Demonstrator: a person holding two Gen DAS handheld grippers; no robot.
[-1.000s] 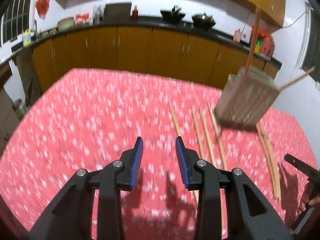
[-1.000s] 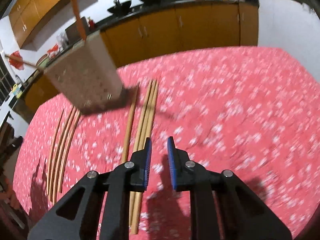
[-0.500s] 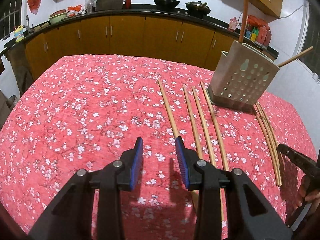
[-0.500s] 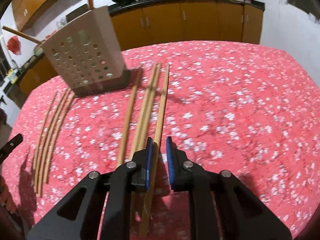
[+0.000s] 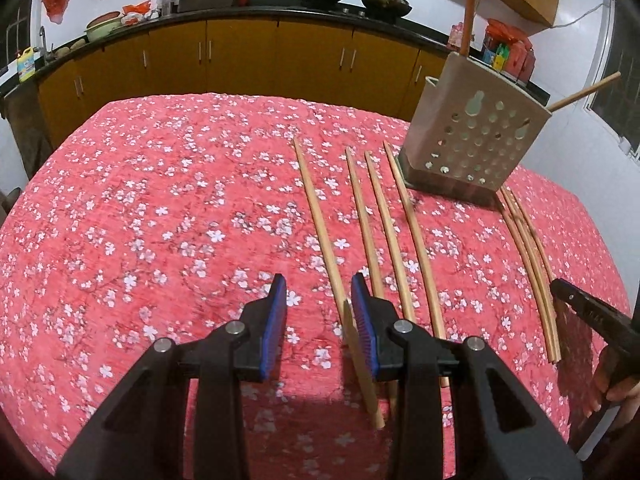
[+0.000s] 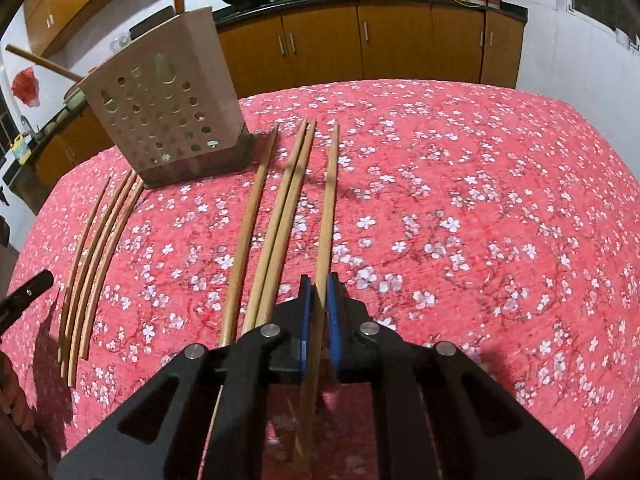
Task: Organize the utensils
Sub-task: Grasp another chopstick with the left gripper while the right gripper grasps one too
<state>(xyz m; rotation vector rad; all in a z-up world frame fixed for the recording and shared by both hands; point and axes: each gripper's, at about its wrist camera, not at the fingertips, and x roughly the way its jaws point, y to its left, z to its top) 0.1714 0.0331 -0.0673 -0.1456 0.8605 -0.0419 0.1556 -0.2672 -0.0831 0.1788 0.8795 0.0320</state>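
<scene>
- Right black two-finger gripper (image 6: 318, 308) straddled the long wooden chopstick (image 6: 329, 200) on the red floral tablecloth (image 6: 460, 220), jaws nearly closed; whether gripping, I couldn't tell.
- Left gripper (image 5: 318, 308) hung apart, empty.
- Pickup step; next likely lifting toward the perforated beige holder (image 6: 160, 108).

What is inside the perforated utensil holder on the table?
Two wooden sticks rise out of the utensil holder: an upright reddish stick and a slanted pale stick. Its walls hide their lower ends and anything else inside.
</scene>
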